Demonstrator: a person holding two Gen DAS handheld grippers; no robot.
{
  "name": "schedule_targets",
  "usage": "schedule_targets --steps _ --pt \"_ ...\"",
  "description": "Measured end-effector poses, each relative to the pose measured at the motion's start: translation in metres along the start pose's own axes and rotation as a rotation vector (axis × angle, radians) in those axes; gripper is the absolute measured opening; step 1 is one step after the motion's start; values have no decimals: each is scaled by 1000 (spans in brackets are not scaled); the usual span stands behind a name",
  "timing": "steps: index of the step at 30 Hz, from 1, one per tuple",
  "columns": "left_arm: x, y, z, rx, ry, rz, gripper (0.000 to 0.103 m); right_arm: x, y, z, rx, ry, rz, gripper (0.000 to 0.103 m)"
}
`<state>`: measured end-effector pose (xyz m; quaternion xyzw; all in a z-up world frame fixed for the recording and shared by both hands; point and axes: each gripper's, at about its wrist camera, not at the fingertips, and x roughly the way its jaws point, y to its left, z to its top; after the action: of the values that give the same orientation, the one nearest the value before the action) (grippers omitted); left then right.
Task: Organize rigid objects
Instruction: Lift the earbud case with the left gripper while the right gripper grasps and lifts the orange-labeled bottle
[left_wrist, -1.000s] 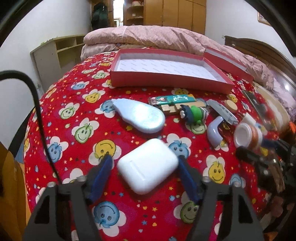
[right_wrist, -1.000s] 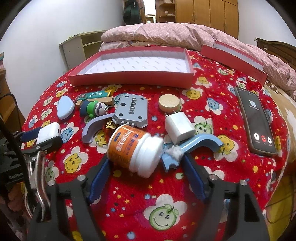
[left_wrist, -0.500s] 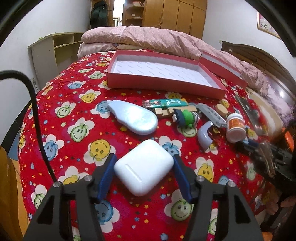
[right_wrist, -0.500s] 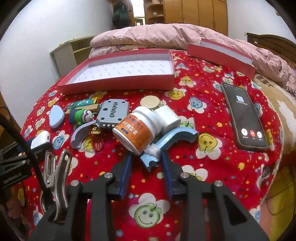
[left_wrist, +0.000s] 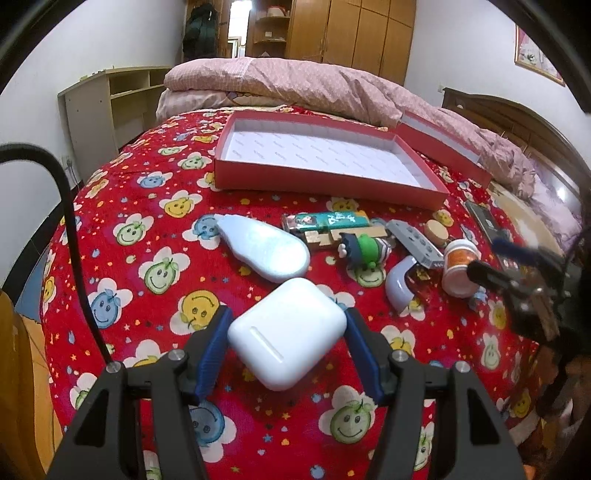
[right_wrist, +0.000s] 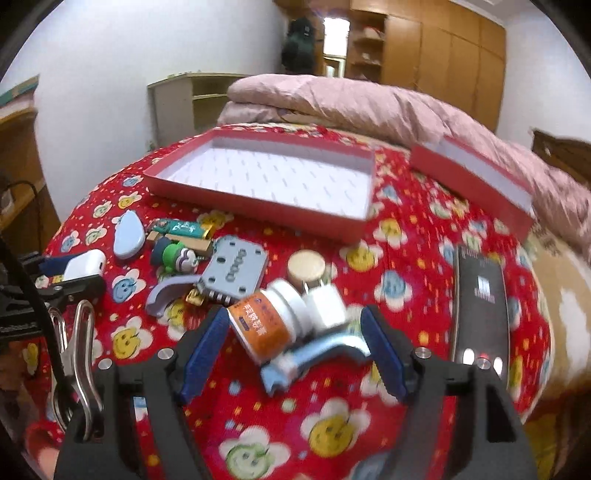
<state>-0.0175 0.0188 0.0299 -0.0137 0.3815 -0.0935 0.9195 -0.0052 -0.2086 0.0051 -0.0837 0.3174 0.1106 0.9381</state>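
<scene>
Since a second ago the left gripper (left_wrist: 286, 345) has drawn its blue pads in from either side of the white earbud case (left_wrist: 288, 338) until they press its flanks, and the case now sits raised and tilted off the red smiley-face bedspread (left_wrist: 155, 273); the right gripper (right_wrist: 295, 347), which half a second ago had pinched nearly together below the orange pill bottle (right_wrist: 264, 326), is opening again, with the bottle, the white charger plug (right_wrist: 325, 306) and the pale blue curved piece (right_wrist: 314, 354) lying between its jaws. Its left pad looks just at the bottle's base, but blur leaves contact unclear, and the right pad stands clear of everything. The relation that matters is the empty red box (left_wrist: 321, 157): from the left gripper it lies at 12 o'clock, well beyond the clutter of the blue oval case (left_wrist: 266, 251), the green packet (left_wrist: 325, 223) and the green toy figure (left_wrist: 365, 249), its long side running 9 to 3 across the gripper's line. The left hand is probably ready to carry first, as only it has a firm hold. The case is glossy, rounded at every corner, with its lid seam facing the camera, so it could slip if the clamp loosens. The bottle lies on its side, white cap toward 1 o'clock, label up.
</scene>
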Motion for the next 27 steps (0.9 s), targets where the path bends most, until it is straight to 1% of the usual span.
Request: schedule_targets --steps 2,5,7,9,11,13,16,20,22,27 --pt "-1 0 1 0 -1 -1 65 4 2 3 -30 7 29 75" --pt "-2 0 3 -6 -3 -9 65 8 12 2 -88 24 73 70" --pt "-2 -1 5 -9 -4 -13 65 10 19 0 -121 30 83 60" --pt "-2 -3 7 -9 -1 -18 65 12 24 -2 -144 36 70 52" --pt "-3 -4 9 -8 -4 -26 65 11 25 -2 -140 34 74 51" --pt "-5 -6 13 -2 -15 -28 65 10 23 -2 -121 34 92 45" --pt "-8 -8 22 -1 -26 -31 65 7 23 -1 -96 30 116 45" --pt "-9 -10 31 -6 -26 -40 65 4 25 1 -87 23 111 44" --pt "-10 -11 36 2 -32 -36 65 3 25 1 -71 22 121 44" --pt "-10 -15 53 13 -42 -14 65 -9 21 10 -18 -12 132 44"
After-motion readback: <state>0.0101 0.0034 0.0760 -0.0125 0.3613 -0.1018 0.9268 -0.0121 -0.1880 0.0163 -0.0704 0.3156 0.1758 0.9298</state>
